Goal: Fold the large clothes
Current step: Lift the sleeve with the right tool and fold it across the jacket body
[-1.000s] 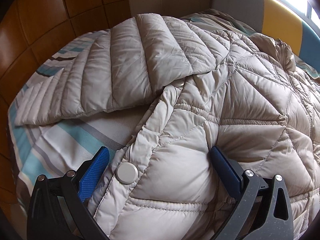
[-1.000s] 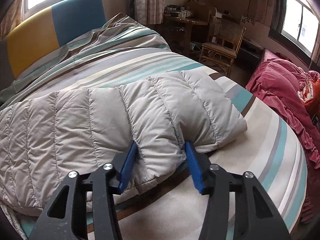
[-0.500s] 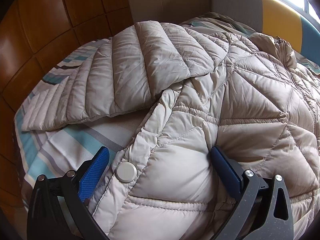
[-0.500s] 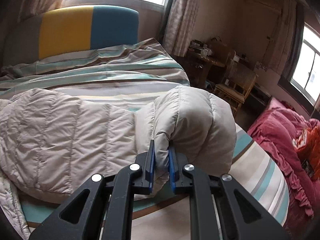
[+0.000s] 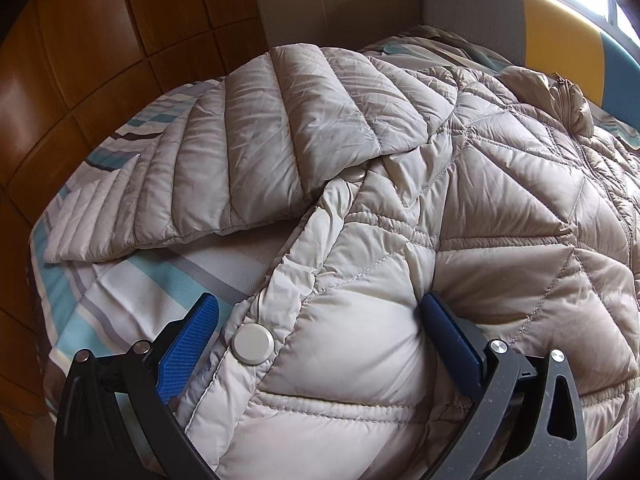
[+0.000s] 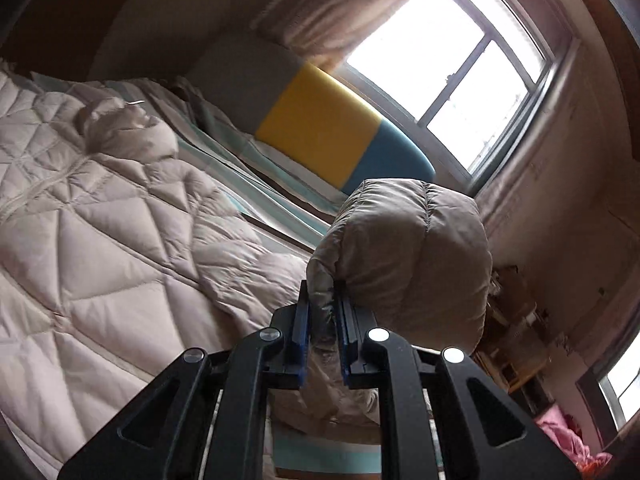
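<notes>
A beige quilted puffer jacket (image 5: 460,208) lies spread on a striped bed (image 5: 120,292). My left gripper (image 5: 320,320) stands open over the jacket's lower front edge, with a padded fold and a round snap button (image 5: 254,345) between its blue pads (image 5: 192,340). One sleeve (image 5: 260,148) lies flat to the left of the body. In the right wrist view my right gripper (image 6: 322,304) is shut on the cuff of the other sleeve (image 6: 404,256), which bulges above the fingers and hangs in the air beside the jacket body (image 6: 100,240).
Brown wooden wall panels (image 5: 80,60) run along the bed's left side. A grey, yellow and blue headboard (image 6: 332,132) stands under a bright window (image 6: 452,52). Wooden furniture (image 6: 520,340) and pink bedding (image 6: 560,432) lie to the right of the bed.
My right gripper shut on the sleeve cuff, lifted it off the bed and swung it toward the jacket body while rolling. The left gripper stayed over the front edge.
</notes>
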Motion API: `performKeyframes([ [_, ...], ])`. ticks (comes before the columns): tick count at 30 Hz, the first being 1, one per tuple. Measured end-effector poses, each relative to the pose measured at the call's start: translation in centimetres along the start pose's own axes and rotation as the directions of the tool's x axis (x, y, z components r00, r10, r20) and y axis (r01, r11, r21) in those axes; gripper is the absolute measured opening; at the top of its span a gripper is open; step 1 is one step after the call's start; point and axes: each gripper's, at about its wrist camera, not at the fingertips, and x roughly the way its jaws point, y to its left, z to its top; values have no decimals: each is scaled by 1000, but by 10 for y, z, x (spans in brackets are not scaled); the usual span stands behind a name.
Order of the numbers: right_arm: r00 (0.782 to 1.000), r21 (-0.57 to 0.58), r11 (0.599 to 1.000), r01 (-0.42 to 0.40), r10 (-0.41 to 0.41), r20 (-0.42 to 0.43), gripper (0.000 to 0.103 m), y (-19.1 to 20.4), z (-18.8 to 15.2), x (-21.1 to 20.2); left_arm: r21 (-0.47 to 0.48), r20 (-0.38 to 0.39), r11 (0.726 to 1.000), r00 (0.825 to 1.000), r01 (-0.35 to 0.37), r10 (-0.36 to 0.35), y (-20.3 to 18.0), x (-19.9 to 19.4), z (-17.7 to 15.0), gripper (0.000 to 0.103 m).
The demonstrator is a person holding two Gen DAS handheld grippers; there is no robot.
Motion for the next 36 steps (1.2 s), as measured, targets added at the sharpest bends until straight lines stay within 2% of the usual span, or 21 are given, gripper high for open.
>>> performKeyframes([
  [5, 995, -98, 993, -65, 72, 66, 11, 50, 9, -12, 0, 1, 1000, 1000, -1, 1, -1, 0, 0, 100],
  [9, 982, -144, 979, -147, 163, 100, 11, 87, 27, -22, 1, 1, 1000, 1000, -1, 1, -1, 0, 0, 100],
  [11, 970, -178, 965, -194, 215, 109, 11, 106, 35, -28, 1, 0, 1000, 1000, -1, 1, -1, 0, 0, 100],
  [14, 934, -228, 921, -316, 345, 98, 12, 132, 41, -32, 0, 0, 1000, 1000, -1, 1, -1, 0, 0, 100],
  [15, 929, -242, 912, -331, 360, 89, 14, 138, 43, -31, 0, 1, 1000, 1000, -1, 1, -1, 0, 0, 100],
  [18, 895, -283, 865, -414, 444, 49, 36, 150, 38, -31, 0, 1, 1000, 1000, 0, 0, -1, 0, 0, 100],
  [19, 891, -297, 860, -415, 450, 61, 40, 151, 34, -34, 1, 1, 1000, 1000, -1, 1, -1, 0, 0, 100],
  [21, 884, -305, 855, -418, 461, 80, 40, 151, 33, -37, 0, 1, 1000, 1000, -1, 1, -1, 0, 0, 100],
  [25, 862, -258, 858, -444, 488, 137, 50, 138, 29, -49, 0, -1, 1000, 1000, 1, -1, -1, 0, 0, 100],
  [27, 840, -210, 856, -472, 509, 187, 53, 118, 26, -67, 1, -3, 1000, 1000, 1, -1, -1, -2, 1, 100],
  [29, 806, -163, 840, -517, 542, 238, 59, 98, 25, -79, 13, -5, 1000, 1000, -2, 2, 0, -6, 3, 100],
  [31, 795, -111, 843, -527, 535, 285, 67, 75, 21, -89, 4, 17, 1000, 1000, 1, -2, 0, -21, 8, 100],
  [33, 808, -34, 853, -521, 506, 301, 69, 56, 14, -93, -38, 87, 997, 995, 62, -58, -5, -47, 16, 100],
  [35, 841, 78, 861, -503, 467, 271, 69, 35, 7, -86, -38, 126, 990, 984, 132, -127, -19, -66, 24, 100],
  [36, 870, 157, 867, -474, 433, 234, 69, 23, 1, -78, -19, 135, 986, 977, 167, -163, -31, -74, 29, 100],
])
